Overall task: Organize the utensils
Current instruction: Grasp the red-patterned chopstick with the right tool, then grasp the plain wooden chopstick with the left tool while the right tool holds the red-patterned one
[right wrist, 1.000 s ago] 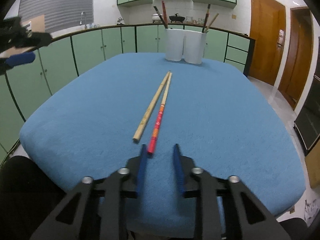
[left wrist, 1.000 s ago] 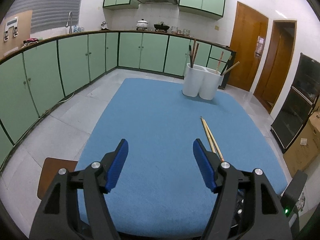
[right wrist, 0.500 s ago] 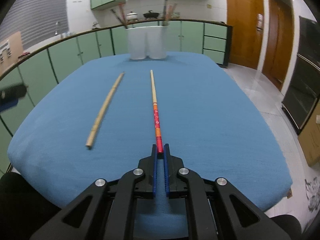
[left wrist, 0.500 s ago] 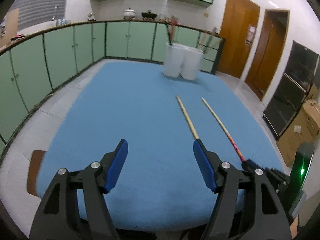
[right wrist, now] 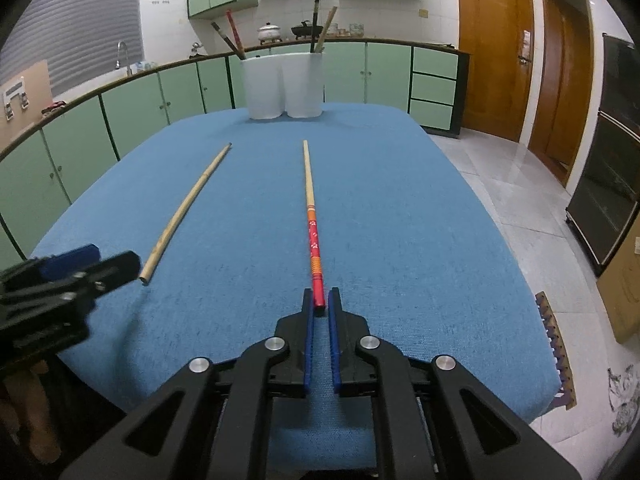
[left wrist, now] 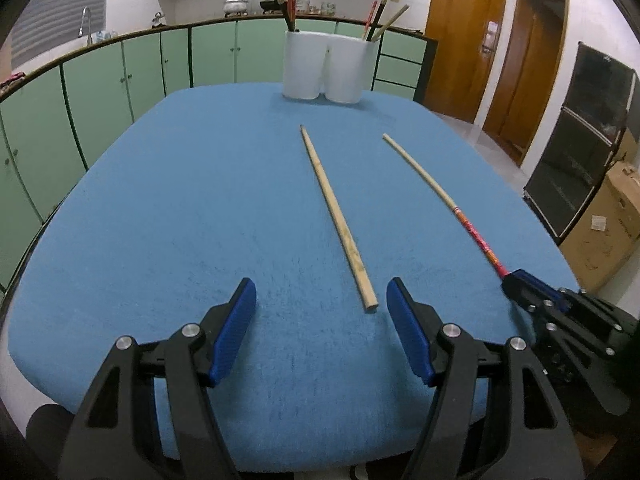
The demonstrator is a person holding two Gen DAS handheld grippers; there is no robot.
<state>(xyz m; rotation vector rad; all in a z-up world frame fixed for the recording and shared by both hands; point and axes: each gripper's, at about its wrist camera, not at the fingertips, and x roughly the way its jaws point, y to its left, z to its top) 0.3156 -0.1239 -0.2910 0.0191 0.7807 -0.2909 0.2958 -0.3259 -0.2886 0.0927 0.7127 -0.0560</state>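
Right wrist: right gripper clamps red chopstick; left gripper spread; two chopsticks, two holders.

The table is blue all over. One chopstick is plain light wood. The other chopstick is pale at the end nearer the white holders, then red with tiny white flowers and orange stripes. The cupboards behind the holders are green.
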